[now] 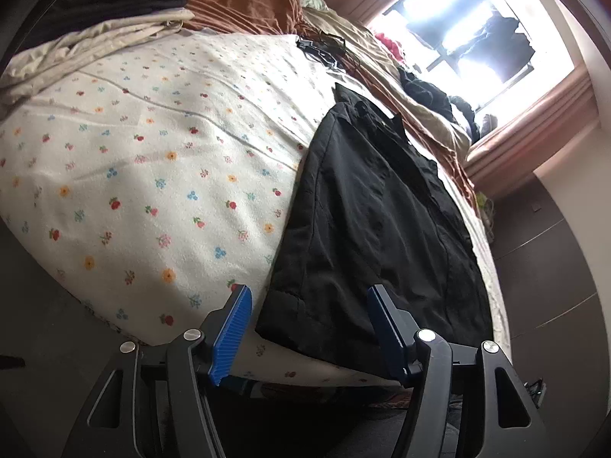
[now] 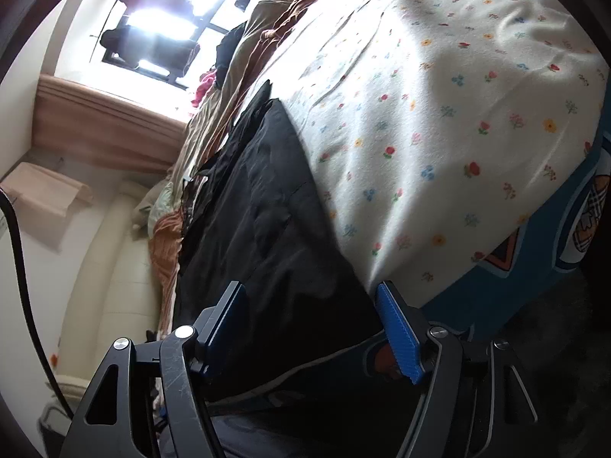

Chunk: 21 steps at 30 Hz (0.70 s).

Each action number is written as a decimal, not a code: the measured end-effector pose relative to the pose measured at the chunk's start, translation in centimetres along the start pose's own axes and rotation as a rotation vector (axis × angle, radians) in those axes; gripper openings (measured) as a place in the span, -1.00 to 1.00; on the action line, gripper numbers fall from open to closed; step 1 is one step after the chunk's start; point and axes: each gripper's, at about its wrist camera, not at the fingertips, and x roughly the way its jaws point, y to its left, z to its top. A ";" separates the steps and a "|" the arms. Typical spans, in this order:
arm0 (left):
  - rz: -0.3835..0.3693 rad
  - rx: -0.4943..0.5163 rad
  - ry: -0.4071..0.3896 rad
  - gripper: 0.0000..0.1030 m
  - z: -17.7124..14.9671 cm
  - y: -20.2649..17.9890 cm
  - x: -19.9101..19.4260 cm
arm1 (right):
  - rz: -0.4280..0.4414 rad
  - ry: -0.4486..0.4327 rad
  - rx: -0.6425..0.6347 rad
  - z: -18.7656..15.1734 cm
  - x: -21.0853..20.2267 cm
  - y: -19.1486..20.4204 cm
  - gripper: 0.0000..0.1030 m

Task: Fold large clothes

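Both views cut off the near hem of the black garment [image 1: 366,206], and the glare of the window [image 1: 469,38] hides its collar end. The garment lies flat and long on the flowered sheet [image 1: 152,160], at the edge of the bed. The left gripper [image 1: 309,328] and right gripper [image 2: 309,328] stand open at its near corners, pads not pressing the cloth.

Floral-sheeted bed [image 1: 145,160]; black garment [image 1: 366,221] flat on it.
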 end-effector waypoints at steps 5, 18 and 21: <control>-0.092 -0.036 -0.018 0.25 -0.1 0.1 -0.7 | 0.063 0.038 -0.022 -0.7 0.4 1.1 0.15; -0.122 -0.081 0.031 0.22 0.2 1.4 1.6 | 0.100 0.000 -0.031 0.1 2.7 0.1 0.15; -0.171 -0.126 0.036 0.18 -0.2 1.7 1.7 | 0.201 -0.003 -0.004 0.3 3.0 0.0 0.15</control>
